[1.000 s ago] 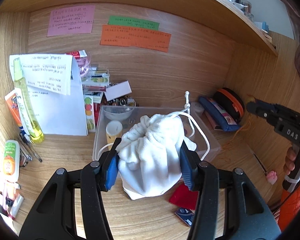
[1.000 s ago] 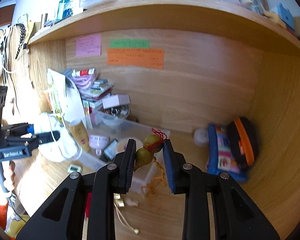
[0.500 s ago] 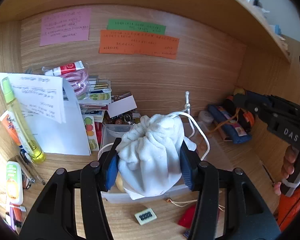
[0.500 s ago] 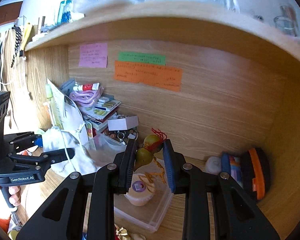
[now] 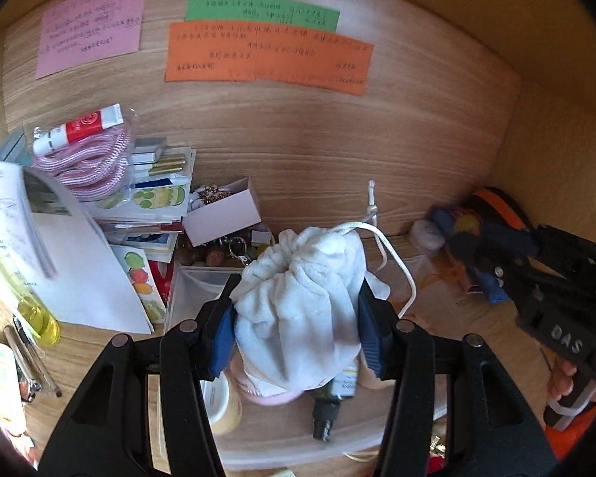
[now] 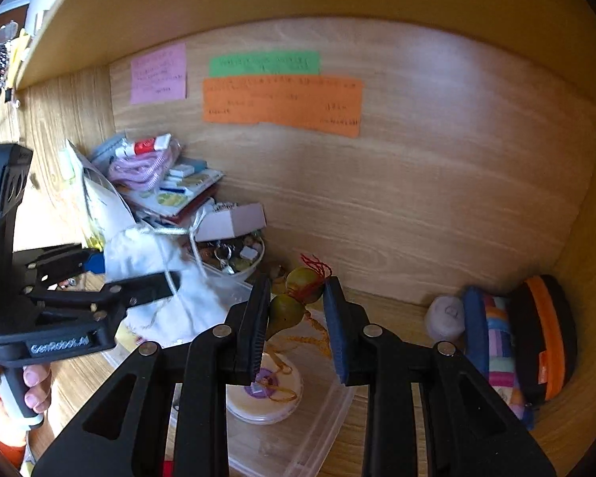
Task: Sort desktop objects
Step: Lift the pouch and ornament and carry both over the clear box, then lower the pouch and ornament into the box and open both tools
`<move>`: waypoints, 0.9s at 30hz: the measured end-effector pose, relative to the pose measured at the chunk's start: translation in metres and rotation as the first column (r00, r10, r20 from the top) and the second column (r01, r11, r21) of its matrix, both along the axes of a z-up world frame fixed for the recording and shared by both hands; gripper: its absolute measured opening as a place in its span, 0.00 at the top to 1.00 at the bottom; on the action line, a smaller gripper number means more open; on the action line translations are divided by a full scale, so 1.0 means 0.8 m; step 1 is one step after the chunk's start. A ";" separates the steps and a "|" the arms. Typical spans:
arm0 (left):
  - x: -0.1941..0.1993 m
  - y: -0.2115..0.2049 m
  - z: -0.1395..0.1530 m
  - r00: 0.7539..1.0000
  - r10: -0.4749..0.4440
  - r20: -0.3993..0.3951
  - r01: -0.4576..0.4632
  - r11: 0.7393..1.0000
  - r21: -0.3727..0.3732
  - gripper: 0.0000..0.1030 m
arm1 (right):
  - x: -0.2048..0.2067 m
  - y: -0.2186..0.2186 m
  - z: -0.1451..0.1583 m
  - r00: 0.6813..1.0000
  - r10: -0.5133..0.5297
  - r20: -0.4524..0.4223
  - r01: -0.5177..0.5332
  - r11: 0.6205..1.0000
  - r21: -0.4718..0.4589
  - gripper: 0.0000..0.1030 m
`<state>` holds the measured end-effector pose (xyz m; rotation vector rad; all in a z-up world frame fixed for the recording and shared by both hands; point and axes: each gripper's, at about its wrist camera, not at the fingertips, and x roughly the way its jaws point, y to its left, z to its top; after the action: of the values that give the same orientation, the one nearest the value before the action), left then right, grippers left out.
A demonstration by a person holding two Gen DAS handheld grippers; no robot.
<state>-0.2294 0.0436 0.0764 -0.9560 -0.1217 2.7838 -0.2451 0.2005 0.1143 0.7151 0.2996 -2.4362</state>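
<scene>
1. Left gripper: its blue pads are pressing on both sides of a white drawstring pouch. The jaws are standing moderately apart, with the soft cloth bulging between them. The pouch is hanging above the clear plastic bin, over its near half.
2. Right gripper: the jaws are standing fairly narrow around a gourd charm of two green-brown bulbs with a red tassel. The lower bulb is touching the left pad; contact with the right pad cannot be made out. A braided yellow cord is trailing down from the charm into the bin.
3. Clear plastic bin, right wrist view: it is sitting on the desk surface near the back wall. A round cream-lidded jar is lying inside, directly under the charm. A dark dropper bottle is showing under the pouch in the left wrist view.
4. Surroundings: a stack of booklets, a bowl of trinkets and a striped pencil case by the right side wall are staying outside the step.
5. Step in hand, as judged: both items are being carried over the bin for deposit.
6. Handling advice: lower each item until it is sitting among the bin contents before releasing; lower the pouch upright so its drawstring falls inside the rim; release one hand at a time, since the two grippers are working close together; let the charm's cord coil in first so it does not drape over the bin wall.
</scene>
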 end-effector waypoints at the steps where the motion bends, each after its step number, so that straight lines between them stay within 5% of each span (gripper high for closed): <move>1: -0.006 0.002 -0.004 1.000 -0.001 0.009 0.001 1.000 -0.003 0.49 | -0.003 0.002 -0.004 1.000 -0.003 0.005 0.003 1.000 0.006 0.76; 12: -0.031 0.016 -0.033 0.998 -0.015 0.063 0.017 1.000 -0.019 0.49 | -0.027 0.006 -0.060 0.994 0.004 0.105 -0.005 1.000 0.016 0.76; 27: -0.024 0.034 -0.038 0.997 -0.059 0.055 0.063 0.995 -0.082 0.42 | -0.042 0.000 -0.086 0.988 0.004 0.154 -0.013 0.998 0.055 0.76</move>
<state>-0.2483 0.0710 0.0460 -1.0345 0.0165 2.7284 -0.2784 0.2004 0.0456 0.9194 0.3092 -2.3561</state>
